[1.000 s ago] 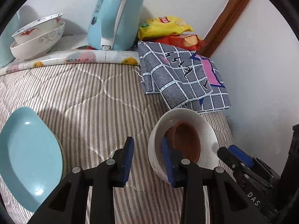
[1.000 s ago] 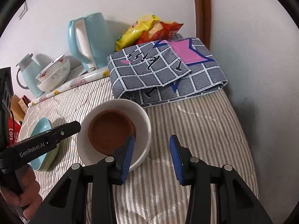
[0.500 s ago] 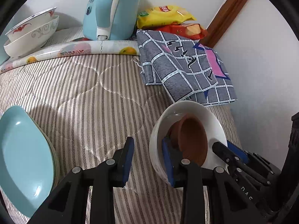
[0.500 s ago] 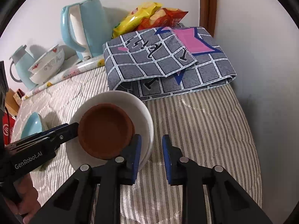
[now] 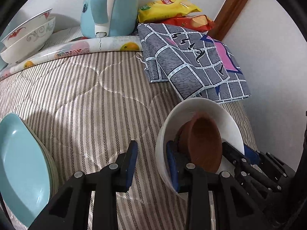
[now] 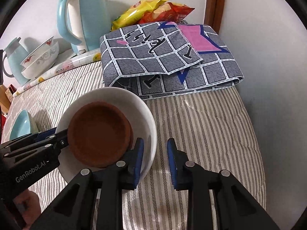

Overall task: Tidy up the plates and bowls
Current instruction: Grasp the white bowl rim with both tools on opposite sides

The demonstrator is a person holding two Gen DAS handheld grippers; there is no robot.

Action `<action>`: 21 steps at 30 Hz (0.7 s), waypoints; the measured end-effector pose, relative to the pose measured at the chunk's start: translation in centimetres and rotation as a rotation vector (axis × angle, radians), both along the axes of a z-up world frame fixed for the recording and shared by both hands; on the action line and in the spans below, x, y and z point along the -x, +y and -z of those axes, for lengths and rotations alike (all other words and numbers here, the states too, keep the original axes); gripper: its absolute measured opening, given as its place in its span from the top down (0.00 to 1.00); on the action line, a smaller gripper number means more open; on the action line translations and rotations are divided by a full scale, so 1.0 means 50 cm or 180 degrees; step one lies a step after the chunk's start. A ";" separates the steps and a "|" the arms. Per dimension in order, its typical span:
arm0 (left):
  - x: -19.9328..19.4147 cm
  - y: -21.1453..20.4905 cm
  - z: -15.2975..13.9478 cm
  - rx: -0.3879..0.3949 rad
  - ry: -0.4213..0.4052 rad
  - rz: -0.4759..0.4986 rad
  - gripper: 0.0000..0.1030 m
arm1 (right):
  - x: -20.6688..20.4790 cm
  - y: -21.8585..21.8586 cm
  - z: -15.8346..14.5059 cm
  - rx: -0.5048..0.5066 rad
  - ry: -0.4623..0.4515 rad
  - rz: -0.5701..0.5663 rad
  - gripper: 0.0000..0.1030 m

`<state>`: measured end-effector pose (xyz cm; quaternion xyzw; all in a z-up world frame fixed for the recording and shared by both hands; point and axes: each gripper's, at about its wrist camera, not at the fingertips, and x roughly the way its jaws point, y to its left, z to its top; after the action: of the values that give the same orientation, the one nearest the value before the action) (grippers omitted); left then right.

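A white bowl point(image 5: 201, 111) point(image 6: 142, 111) with a brown dish point(image 5: 205, 143) point(image 6: 97, 134) inside is held up over the striped bed. My left gripper point(image 5: 151, 161) straddles its near rim, one finger inside, one outside, with a gap left. My right gripper point(image 6: 155, 157) straddles the opposite rim the same way, jaws narrowed around it. Each gripper shows in the other's view. A stack of teal plates point(image 5: 21, 164) point(image 6: 21, 126) lies at left. Two stacked white patterned bowls point(image 5: 28, 36) point(image 6: 40, 59) sit at the back left.
A light blue kettle point(image 5: 109, 9) point(image 6: 84, 21) stands at the back on a fruit-print mat point(image 5: 80, 48). Snack bags point(image 5: 168, 7) point(image 6: 149, 9) and a folded grey checked cloth point(image 5: 191, 61) point(image 6: 168, 59) lie by the right wall. A second teal jug point(image 6: 13, 57) stands far left.
The white bowl with the brown dish has tilted and risen slightly. My right gripper's jaws narrowed around its rim. Both cameras moved closer over the bed.
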<state>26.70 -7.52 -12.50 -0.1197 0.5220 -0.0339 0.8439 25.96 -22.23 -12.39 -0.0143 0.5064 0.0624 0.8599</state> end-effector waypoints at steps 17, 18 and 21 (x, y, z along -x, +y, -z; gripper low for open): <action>-0.019 0.008 0.020 -0.0029 0.0069 0.0021 0.60 | -0.020 -0.008 0.015 -0.0077 0.0087 0.0055 0.67; -0.020 0.011 0.021 -0.0014 0.0083 0.0015 0.59 | -0.021 -0.010 0.015 -0.0082 0.0092 0.0070 0.66; -0.021 0.014 0.025 0.0039 0.0098 0.0012 0.57 | -0.023 -0.013 0.015 -0.0105 0.0112 0.0091 0.65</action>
<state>27.77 -6.81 -13.73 -0.1243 0.5349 -0.0368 0.8349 27.09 -22.88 -13.15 0.0083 0.5206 0.0587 0.8518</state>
